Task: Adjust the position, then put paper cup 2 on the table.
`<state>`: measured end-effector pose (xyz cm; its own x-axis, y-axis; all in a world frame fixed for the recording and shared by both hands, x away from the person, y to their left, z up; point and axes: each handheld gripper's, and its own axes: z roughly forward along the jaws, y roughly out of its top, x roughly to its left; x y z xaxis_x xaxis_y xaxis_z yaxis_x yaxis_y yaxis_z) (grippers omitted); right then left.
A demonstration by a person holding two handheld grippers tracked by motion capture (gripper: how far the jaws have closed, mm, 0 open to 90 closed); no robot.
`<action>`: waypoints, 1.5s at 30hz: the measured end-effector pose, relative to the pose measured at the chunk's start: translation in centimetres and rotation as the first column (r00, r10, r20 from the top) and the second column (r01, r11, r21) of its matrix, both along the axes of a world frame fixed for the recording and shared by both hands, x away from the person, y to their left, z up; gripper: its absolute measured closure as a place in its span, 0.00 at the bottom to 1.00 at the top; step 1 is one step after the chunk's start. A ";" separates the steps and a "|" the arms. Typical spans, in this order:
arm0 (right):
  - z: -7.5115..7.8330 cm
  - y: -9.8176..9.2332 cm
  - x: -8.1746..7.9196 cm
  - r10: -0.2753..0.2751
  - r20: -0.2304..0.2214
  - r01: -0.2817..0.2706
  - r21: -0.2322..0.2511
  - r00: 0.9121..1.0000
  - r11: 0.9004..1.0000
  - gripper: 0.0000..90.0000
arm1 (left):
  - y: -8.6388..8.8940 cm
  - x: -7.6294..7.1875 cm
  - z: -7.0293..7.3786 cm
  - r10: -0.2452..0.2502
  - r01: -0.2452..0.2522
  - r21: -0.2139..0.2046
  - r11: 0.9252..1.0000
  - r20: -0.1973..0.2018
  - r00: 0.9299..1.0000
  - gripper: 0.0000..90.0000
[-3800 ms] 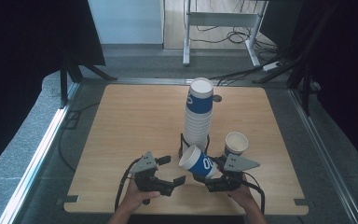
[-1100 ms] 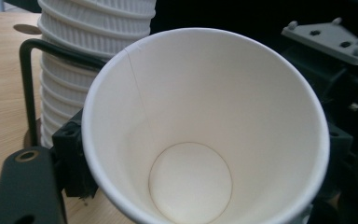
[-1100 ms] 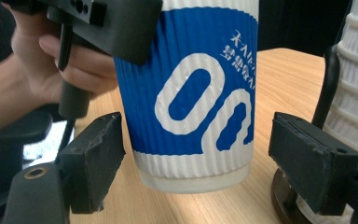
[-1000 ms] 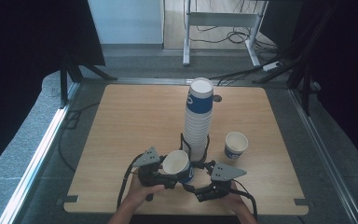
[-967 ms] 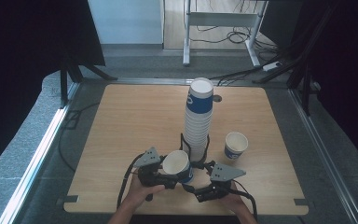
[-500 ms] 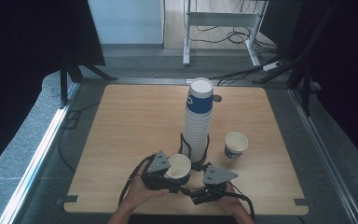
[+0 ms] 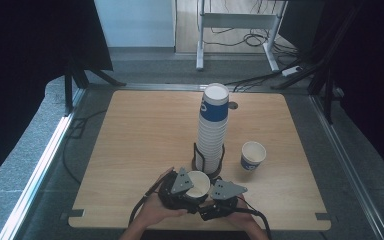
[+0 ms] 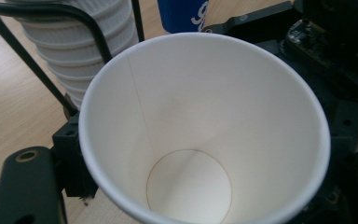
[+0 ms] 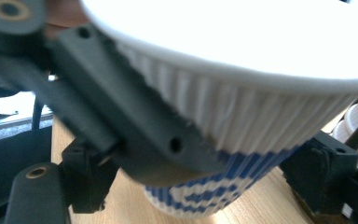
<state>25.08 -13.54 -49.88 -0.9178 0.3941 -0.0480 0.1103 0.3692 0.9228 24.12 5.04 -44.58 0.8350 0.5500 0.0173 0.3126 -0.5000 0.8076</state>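
A white paper cup (image 7: 198, 184) with blue print is held upright near the table's front edge, mouth up. My left gripper (image 7: 192, 191) is shut on it; in the left gripper view I look straight down into the cup (image 8: 205, 140). My right gripper (image 7: 205, 199) sits just right of it. In the right gripper view the cup's ribbed blue lower part (image 9: 214, 196) stands between the jaws of my right gripper (image 9: 191, 186), which have just been closing. A gap still shows on the left side. The left gripper's dark jaw crosses the cup's wall there.
A tall stack of cups (image 7: 212, 127) stands in a black wire holder (image 7: 198, 159) right behind the held cup. A single cup (image 7: 253, 155) stands upright to its right. Both hands rest at the wooden table's front edge (image 7: 105, 222).
The left hand has carried the cup a little to the right and toward the front edge, closer to the right gripper. The right hand has hardly shifted.
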 end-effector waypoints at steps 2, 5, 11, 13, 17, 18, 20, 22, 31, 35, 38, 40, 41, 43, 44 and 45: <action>0.0 -0.1 0.0 -0.002 0.007 0.002 0.004 1.000 1.000 0.25 | -0.1 0.0 -0.1 -0.002 0.002 0.000 1.000 0.006 1.000 0.21; 0.0 -0.2 -0.1 -0.008 0.022 0.008 0.000 1.000 1.000 0.27 | 0.0 0.0 -0.1 0.001 -0.001 -0.011 1.000 0.007 1.000 0.21; 0.2 -0.4 0.0 -0.016 0.032 0.016 0.011 0.999 1.000 0.27 | 0.1 -0.2 0.1 0.027 -0.025 -0.074 0.997 0.024 0.999 0.16; 0.3 -0.6 0.1 -0.019 0.026 0.019 0.019 0.999 1.000 0.28 | 0.3 -0.2 0.4 0.032 -0.029 -0.106 0.994 0.025 0.999 0.13; 0.4 -0.9 0.2 -0.033 0.022 0.033 0.024 0.999 0.999 0.28 | 1.1 -0.4 1.0 0.045 -0.038 -0.194 0.980 0.030 0.999 0.09; 0.4 -1.0 0.2 -0.039 0.021 0.039 0.025 0.999 0.999 0.28 | 1.3 -0.4 1.3 0.052 -0.045 -0.220 0.974 0.027 0.998 0.08; 0.4 -1.3 0.3 -0.052 0.017 0.052 0.026 0.998 0.998 0.28 | 1.8 -0.5 1.6 0.062 -0.053 -0.257 0.965 0.025 0.998 0.09; 0.5 -1.6 0.4 -0.067 0.018 0.067 0.033 0.998 0.997 0.28 | 2.4 -0.5 1.9 0.080 -0.067 -0.278 0.958 0.035 0.996 0.09; 1.2 -3.2 0.7 -0.132 0.032 0.129 0.072 0.991 0.989 0.28 | 4.8 -0.3 2.2 0.170 -0.150 -0.336 0.930 0.029 0.985 0.10; 1.7 -3.9 0.7 -0.147 0.041 0.143 0.092 0.988 0.986 0.28 | 4.8 -0.1 1.6 0.185 -0.167 -0.290 0.942 0.035 0.982 0.10; 1.9 -4.3 0.6 -0.152 0.047 0.147 0.092 0.987 0.985 0.28 | 4.4 -0.1 1.1 0.177 -0.162 -0.255 0.953 0.038 0.983 0.10; 1.9 -4.4 0.6 -0.158 0.051 0.153 0.092 0.986 0.984 0.28 | 4.2 -0.1 0.9 0.176 -0.161 -0.245 0.956 0.040 0.984 0.10; 1.9 -4.5 0.7 -0.158 0.051 0.153 0.091 0.986 0.984 0.28 | 4.1 -0.1 0.8 0.172 -0.159 -0.238 0.958 0.038 0.984 0.10; 1.9 -4.5 0.7 -0.157 0.053 0.152 0.088 0.986 0.984 0.28 | 4.0 -0.1 0.6 0.173 -0.161 -0.226 0.961 0.037 0.984 0.10; 1.9 -4.5 0.6 -0.158 0.057 0.153 0.084 0.986 0.985 0.28 | 4.0 -0.1 0.5 0.174 -0.162 -0.215 0.963 0.038 0.984 0.10; 1.9 -4.5 0.6 -0.158 0.061 0.153 0.080 0.986 0.985 0.28 | 4.1 0.0 0.3 0.180 -0.168 -0.208 0.964 0.038 0.983 0.10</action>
<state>25.70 -18.02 -47.95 -0.8409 0.5364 -0.0721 0.0978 0.2816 0.9545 24.11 9.11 -44.24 0.7268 0.6836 -0.0661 0.3320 -0.2655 0.9051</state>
